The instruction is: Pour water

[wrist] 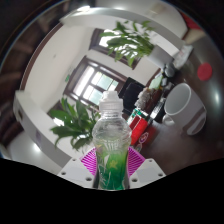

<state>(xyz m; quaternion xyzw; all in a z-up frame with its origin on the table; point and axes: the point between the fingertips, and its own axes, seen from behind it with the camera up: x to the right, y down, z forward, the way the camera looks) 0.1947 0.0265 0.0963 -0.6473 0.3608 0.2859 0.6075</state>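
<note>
A clear plastic bottle with a white cap and a green label stands upright between my fingers. My gripper is shut on the bottle, with the magenta pads pressing on its lower body from both sides. The bottle is lifted and the whole scene behind it looks tilted. A white cup sits on the table beyond and to the right of the bottle.
A leafy green plant stands behind the bottle to the left, and another plant is further back. Red and dark items lie on the table by the cup. A window is behind.
</note>
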